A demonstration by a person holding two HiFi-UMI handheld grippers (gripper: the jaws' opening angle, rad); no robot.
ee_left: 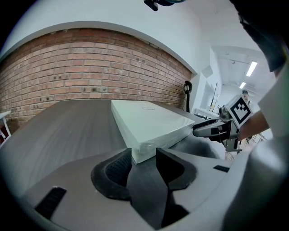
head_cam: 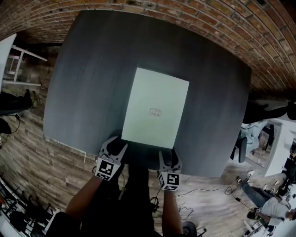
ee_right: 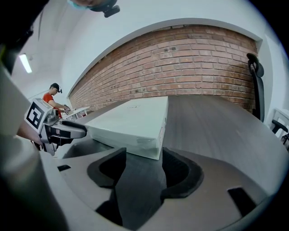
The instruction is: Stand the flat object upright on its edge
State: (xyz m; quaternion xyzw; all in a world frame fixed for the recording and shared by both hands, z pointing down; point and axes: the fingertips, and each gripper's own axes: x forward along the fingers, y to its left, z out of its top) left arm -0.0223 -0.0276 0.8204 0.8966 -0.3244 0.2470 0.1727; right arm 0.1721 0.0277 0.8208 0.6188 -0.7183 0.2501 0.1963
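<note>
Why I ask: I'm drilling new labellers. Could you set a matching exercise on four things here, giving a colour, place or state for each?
Things: 1 box; 2 table; 3 left tool; 4 wall.
Descriptions: a red brick; b open, at the box's near left corner; c dark grey; d pale, lying flat.
Pairs: 1-d; 2-c; 3-b; 4-a.

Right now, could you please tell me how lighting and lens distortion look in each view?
Head view: dim, vignetted corners, table edges bowed by the fisheye, box brightest, no glare. Left gripper view: evenly lit, brick wall arched, ceiling light bright. Right gripper view: same arching, soft sheen on the box's near edge.
</note>
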